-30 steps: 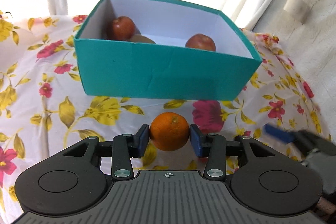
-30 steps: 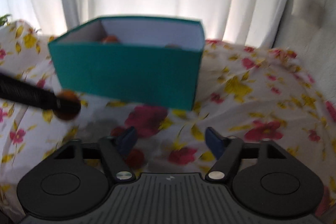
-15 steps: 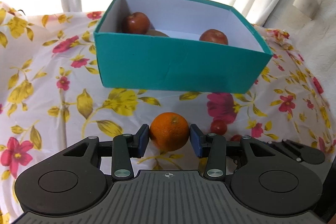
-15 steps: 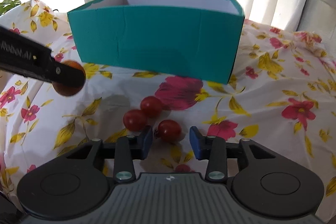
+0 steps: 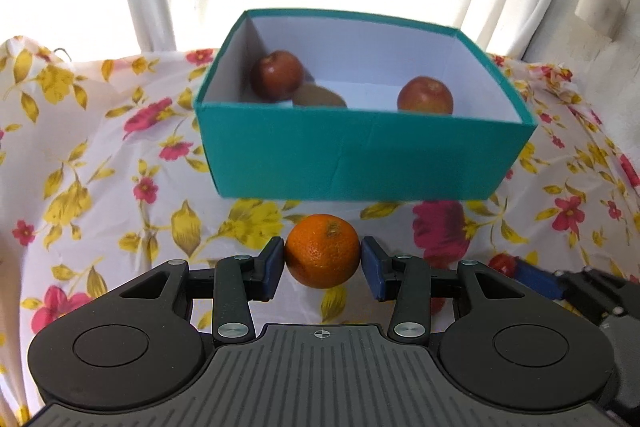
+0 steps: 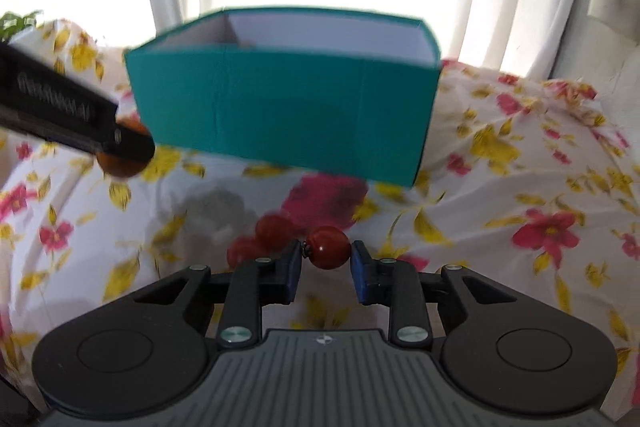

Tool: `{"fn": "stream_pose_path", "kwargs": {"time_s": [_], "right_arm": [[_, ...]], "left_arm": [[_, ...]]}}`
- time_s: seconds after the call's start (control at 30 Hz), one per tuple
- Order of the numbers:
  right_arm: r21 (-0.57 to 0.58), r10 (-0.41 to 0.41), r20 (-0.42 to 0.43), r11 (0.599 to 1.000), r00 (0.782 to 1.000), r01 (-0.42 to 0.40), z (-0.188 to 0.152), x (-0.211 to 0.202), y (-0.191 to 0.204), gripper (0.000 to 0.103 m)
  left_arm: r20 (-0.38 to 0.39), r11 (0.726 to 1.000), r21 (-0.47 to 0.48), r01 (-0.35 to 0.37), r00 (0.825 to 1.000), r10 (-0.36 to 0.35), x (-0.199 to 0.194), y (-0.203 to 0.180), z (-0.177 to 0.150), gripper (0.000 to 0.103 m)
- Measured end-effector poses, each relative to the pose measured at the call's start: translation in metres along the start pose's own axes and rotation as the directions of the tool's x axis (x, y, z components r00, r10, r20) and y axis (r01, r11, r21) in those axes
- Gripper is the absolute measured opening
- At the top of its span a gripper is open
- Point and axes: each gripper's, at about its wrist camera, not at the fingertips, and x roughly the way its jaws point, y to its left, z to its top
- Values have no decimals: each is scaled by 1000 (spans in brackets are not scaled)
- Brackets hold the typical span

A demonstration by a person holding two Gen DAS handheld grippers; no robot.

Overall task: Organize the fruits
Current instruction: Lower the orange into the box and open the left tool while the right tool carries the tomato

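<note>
Before the teal box [image 5: 360, 155] on the floral-covered bench [image 5: 100, 179], the left gripper [image 5: 322, 261] pinches an orange [image 5: 322, 251]; the right gripper [image 6: 325, 259] has just closed on a cherry tomato [image 6: 328, 247]. Loading is under way; next, lift both over the box's near wall.

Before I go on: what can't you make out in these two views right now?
- Teal box floor, right wrist view: hidden by its near wall, so the fruit inside is out of sight.
- Brownish fruit, left wrist view: its lower part is hidden by the box wall; kind unclear.
- Right tool, left wrist view: cut off at the edge, its grip unreadable.
- Two loose tomatoes, right wrist view: blurred, one partly behind the tool.
</note>
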Motion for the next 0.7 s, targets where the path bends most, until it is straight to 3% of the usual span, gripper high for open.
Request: {"fn": "stream_pose_path", "kwargs": {"time_s": [0.4,0.7], "right_arm": [[76,-14,104,997,994,6,35,-31,-22,26],[104,-38,131,994,991,25,42,-40,-32,26]], "left_arm": [[143,999,19,-45,989,41,-18,-8,61,47],[127,998,4,-69,990,68,22,-10,91,47]]}}
